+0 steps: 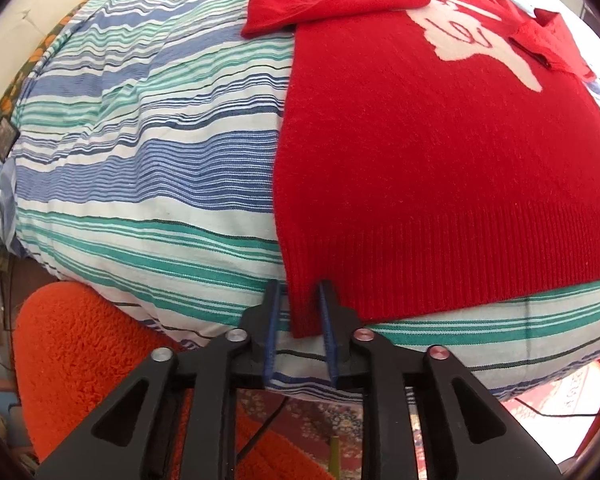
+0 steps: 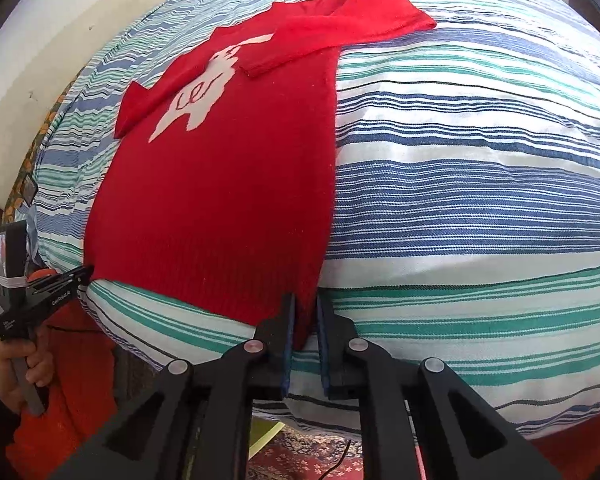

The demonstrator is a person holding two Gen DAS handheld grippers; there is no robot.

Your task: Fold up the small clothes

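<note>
The red sweater (image 1: 440, 168) lies flat on the striped bed (image 1: 140, 160), soft, light knit (sleeves folded in). Its ribbed hem corners make the best holds: the left gripper (image 1: 300, 328) and right gripper (image 2: 306, 332) straddle them, jaws parted, not pinching.

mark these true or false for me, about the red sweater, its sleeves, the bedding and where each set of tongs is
1. The red sweater lies front up, with a white design showing. True.
2. The sweater rests on a plain white sheet. False: it lies on the striped bedding, blue, green and white.
3. Both sleeves are folded in across the chest. True.
4. The left tongs are at the collar. False: they straddle the left corner of the ribbed hem, pads apart from the knit.
5. The right tongs are at the opposite hem corner. True.
6. The sweater is already folded in half, hem to collar. False: the body lies flat at full length.
</note>
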